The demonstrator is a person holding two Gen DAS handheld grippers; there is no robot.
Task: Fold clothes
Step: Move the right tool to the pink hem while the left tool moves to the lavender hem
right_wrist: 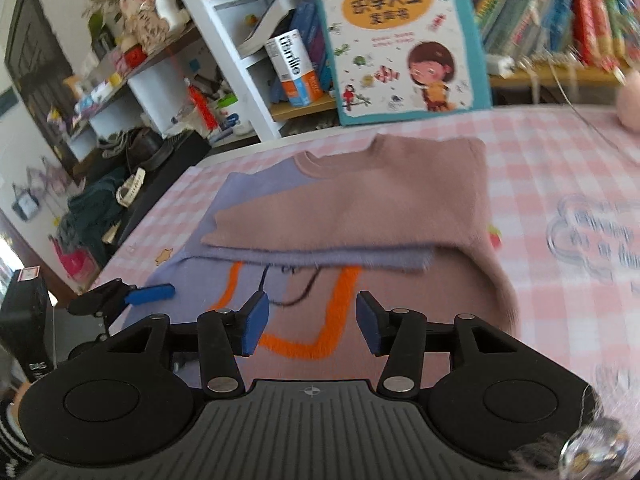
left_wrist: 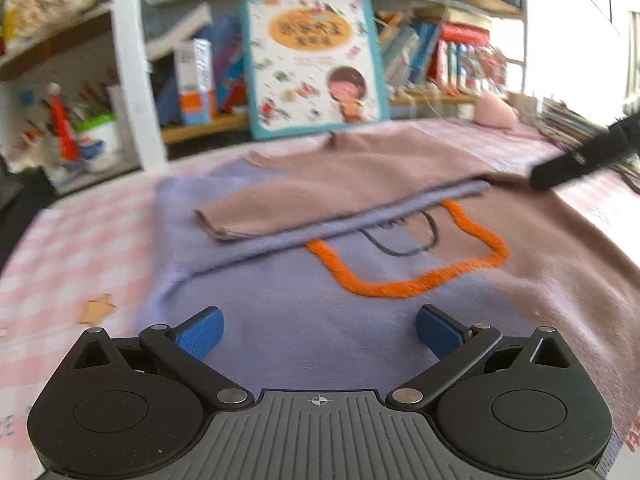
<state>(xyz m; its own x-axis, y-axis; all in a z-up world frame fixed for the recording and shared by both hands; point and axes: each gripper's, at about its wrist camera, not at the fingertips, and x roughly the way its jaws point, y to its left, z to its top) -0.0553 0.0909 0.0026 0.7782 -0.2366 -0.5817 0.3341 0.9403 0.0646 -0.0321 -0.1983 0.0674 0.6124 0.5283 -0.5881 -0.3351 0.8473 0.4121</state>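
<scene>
Left wrist view: the left gripper [left_wrist: 318, 330] hovers with blue pads spread wide, nothing between them, over a soft lilac-and-mauve knitted sweater with an orange looped outline [left_wrist: 360, 264] lying flat on the pink-checked tablecloth [left_wrist: 76, 248] — collar toward the bookshelf, both sleeves folded across its chest.

Right wrist view: the right gripper [right_wrist: 309, 328] stands parted, empty, above the hem; the sweater's long axis runs away from the camera toward the teal-bordered picture book [right_wrist: 400, 40].

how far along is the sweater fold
Done: both sleeves lie folded across the sweater. In hand: nothing; the left gripper and right gripper are open above the hem. Left: folding the bottom half, with its orange outline, up.
</scene>
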